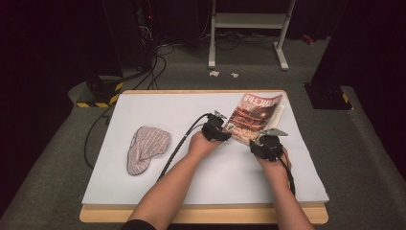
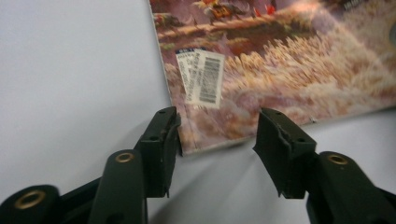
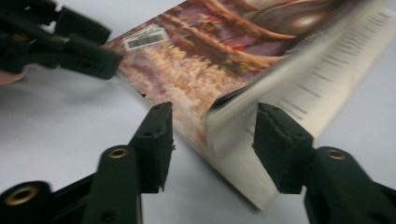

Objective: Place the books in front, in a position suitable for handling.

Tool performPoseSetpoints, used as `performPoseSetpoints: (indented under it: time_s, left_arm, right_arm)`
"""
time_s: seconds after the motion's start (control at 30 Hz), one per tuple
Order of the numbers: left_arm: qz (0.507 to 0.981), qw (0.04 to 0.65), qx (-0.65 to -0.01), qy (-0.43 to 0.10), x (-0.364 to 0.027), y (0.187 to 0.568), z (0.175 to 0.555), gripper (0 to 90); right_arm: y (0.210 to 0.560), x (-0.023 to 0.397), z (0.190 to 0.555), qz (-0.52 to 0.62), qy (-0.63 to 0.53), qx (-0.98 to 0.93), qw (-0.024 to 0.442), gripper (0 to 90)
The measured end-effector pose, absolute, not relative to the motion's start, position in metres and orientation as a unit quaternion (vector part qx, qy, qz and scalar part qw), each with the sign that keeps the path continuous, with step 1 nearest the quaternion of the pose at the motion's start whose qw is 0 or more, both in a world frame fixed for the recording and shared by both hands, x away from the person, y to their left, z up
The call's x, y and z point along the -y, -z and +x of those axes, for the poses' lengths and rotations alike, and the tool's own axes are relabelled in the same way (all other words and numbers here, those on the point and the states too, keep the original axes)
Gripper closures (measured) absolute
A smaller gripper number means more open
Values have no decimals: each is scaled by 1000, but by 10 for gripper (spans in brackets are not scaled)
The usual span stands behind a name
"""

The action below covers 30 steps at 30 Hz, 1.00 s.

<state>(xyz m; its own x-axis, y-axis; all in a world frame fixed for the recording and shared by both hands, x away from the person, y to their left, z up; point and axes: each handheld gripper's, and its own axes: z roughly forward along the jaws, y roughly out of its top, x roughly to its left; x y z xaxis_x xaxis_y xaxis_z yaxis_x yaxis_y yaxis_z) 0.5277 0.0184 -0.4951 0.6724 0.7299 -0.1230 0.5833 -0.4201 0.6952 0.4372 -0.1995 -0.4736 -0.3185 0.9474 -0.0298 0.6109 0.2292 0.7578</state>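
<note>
Spreading right gripper (image 3: 212, 128) jaws around lifting magazine (image 1: 253, 117) pages; left gripper (image 2: 217, 135) gaping at nine o'clock corner.

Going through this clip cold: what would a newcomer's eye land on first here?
First the colourful magazine at the far right of the white table cover, its pages lifted and fanning at the near edge in the right gripper view. Next the two black grippers at its near corners: the left gripper has its jaws open around the corner by the barcode sticker, and the right gripper is open around the lifted pages. A striped cloth lies apart at the left.
</note>
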Motion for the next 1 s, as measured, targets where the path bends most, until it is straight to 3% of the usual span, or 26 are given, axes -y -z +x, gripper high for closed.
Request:
performPoseSetpoints:
  time_s: [0.17, 0.5, 0.57, 1.0]
  left_arm:
    - [827, 384, -393, -118, -17, 491, 530, 441]
    - [824, 376, -412, -96, -4, 497, 552, 442]
    - [825, 377, -410, -100, -4, 498, 550, 449]
    - [816, 392, -412, -103, -29, 501, 506, 465]
  right_arm:
    - [476, 225, 437, 567, -316, -708, 278, 430]
    - [499, 238, 468, 603, -324, -691, 231, 456]
    - [500, 240, 468, 616, -335, -680, 214, 465]
    - [498, 228, 451, 591, -326, -705, 219, 511]
